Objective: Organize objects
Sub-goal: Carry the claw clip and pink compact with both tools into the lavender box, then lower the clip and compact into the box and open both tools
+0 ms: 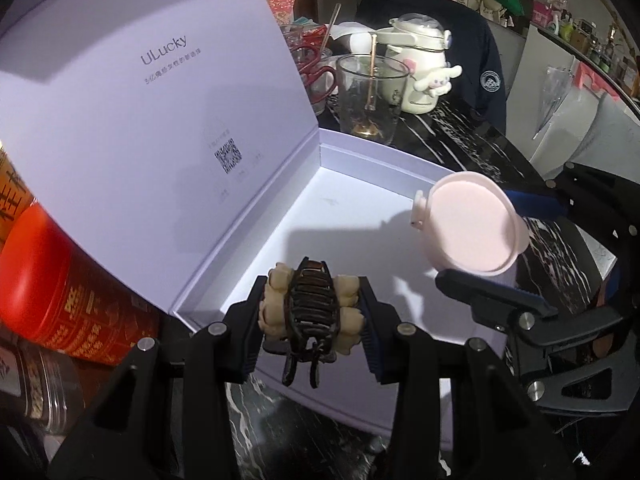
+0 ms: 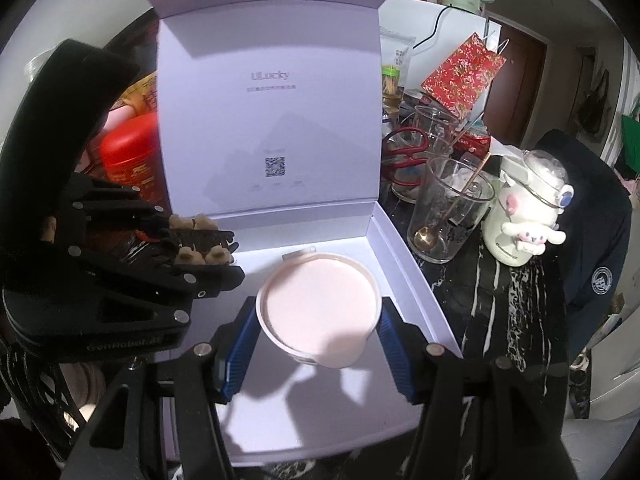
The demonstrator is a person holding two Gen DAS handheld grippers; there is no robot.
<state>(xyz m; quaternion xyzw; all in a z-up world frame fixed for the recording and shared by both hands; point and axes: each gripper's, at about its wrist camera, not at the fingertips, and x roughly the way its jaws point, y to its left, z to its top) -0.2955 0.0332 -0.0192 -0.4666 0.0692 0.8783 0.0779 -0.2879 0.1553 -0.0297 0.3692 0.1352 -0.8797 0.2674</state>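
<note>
Left hand-held gripper (image 1: pixel 312 320) is clamped tight on a dark brown claw hair clip with cream beads (image 1: pixel 310 308), right hand-held gripper (image 2: pixel 318 332) squeezes a round pink plastic case (image 2: pixel 320 312), both over the open white box (image 2: pixel 404 280).

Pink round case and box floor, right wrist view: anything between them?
Nothing: the pink round case, clamped in the right gripper, hangs over bare white floor of the open box; only its shadow lies beneath, right wrist view.

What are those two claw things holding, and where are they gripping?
The left gripper pinches a hair claw clip across its cream sides. The right gripper clamps a pink round case by its rim.
</note>
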